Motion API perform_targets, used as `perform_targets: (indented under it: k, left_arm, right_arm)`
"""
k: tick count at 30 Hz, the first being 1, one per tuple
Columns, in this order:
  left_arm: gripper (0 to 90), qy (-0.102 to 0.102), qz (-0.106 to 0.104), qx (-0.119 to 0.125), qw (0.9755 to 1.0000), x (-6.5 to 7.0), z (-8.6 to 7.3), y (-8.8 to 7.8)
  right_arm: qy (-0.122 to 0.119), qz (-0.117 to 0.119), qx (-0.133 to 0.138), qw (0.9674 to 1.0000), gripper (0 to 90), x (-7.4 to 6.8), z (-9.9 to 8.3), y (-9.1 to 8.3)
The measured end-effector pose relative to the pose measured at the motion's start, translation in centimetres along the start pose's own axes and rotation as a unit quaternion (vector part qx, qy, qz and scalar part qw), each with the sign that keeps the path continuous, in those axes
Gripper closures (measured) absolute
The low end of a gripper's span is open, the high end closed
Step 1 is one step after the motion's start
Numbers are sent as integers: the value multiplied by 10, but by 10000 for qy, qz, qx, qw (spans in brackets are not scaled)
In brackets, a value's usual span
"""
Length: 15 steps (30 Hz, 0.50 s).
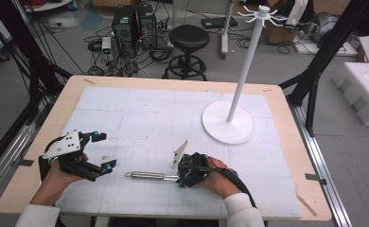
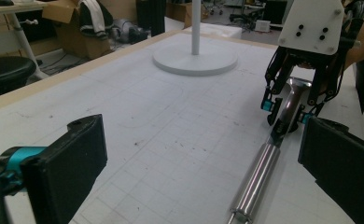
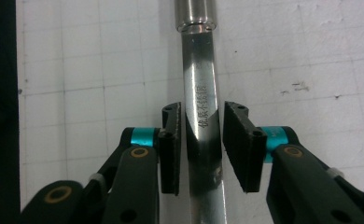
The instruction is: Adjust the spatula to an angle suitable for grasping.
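Right gripper (image 1: 183,178): black, two jaws with blue bands, low over the white gridded mat; jaws a little apart, one on each side of the flat metal neck, small gaps on both sides in the right gripper view, so not squeezing yet.
Right gripper again (image 2: 290,114): seen from the left gripper view, tips pointing down at the tool, grey three-cornered plate on top.
Right hand (image 1: 218,176): wrapped round the gripper's back, white sleeve behind, forearm coming in from the bottom edge, black cable running along the wrist.
Shiny metal tool with a round handle (image 1: 152,176): lying flat on the mat, handle pointing toward the left gripper, flat end under the right gripper.
Same tool up close (image 3: 199,100): flat neck running between the jaws, tiny stamped letters on it, round handle starting further up.
Left gripper (image 1: 103,151): black, jaws spread wide, holding nothing, near the handle's end but apart from it.
Left hand (image 1: 62,172): gripping from below, resting near the mat's left edge, white sleeve at the bottom.
White stand with a round flat base and tall pole (image 1: 229,122): upright on the far right part of the mat, well apart from both grippers.
Wooden table with a pale rim (image 1: 286,156): under the mat.
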<state>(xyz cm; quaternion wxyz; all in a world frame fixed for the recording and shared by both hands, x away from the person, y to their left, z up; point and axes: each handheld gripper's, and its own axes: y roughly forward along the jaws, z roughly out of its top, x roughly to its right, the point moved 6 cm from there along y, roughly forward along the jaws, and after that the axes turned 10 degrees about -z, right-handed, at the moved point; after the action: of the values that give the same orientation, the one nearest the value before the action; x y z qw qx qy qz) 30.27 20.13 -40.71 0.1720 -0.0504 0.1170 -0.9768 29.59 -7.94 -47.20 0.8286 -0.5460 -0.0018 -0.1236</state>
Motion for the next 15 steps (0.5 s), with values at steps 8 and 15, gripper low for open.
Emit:
perform_targets:
  k: [8,15]
  left_arm:
    - [17,-7,-1,3,10000,0,0,0]
    - [17,-17,10,-21,10000,-1,-1,0]
  right_arm:
    - [-122,-26,-101,9999,741,-1,1,1]
    - [-170,-33,-115,9998,748,-2,2,1]
